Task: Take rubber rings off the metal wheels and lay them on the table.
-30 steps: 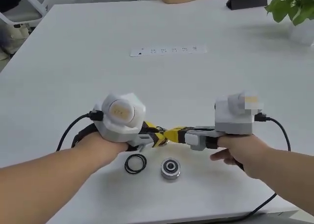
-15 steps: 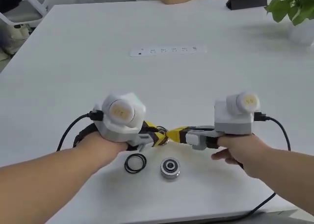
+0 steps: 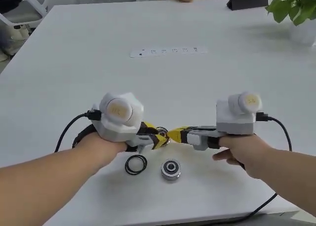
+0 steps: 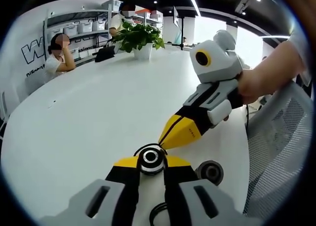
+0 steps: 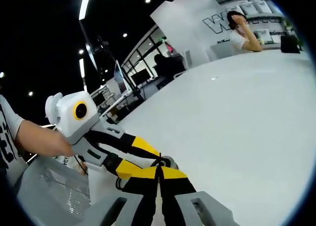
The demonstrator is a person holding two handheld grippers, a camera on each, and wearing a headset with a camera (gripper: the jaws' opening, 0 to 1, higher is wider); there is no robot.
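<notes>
A metal wheel (image 4: 150,159) is pinched in the left gripper (image 3: 158,138) claw above the desk (image 3: 98,63) near edge, its rubber ring (image 5: 160,161) is nipped by the pressed-together right gripper (image 5: 158,170) tips, and a loose ring (image 3: 136,164) and bare wheel (image 3: 171,169) are laid side by side by that edge.

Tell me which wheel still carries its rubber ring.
The wheel clamped in the left gripper; the other wheel lies bare on the table.

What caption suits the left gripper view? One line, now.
Left tongs clamp a metal wheel while right tongs pinch its rubber ring.
</notes>
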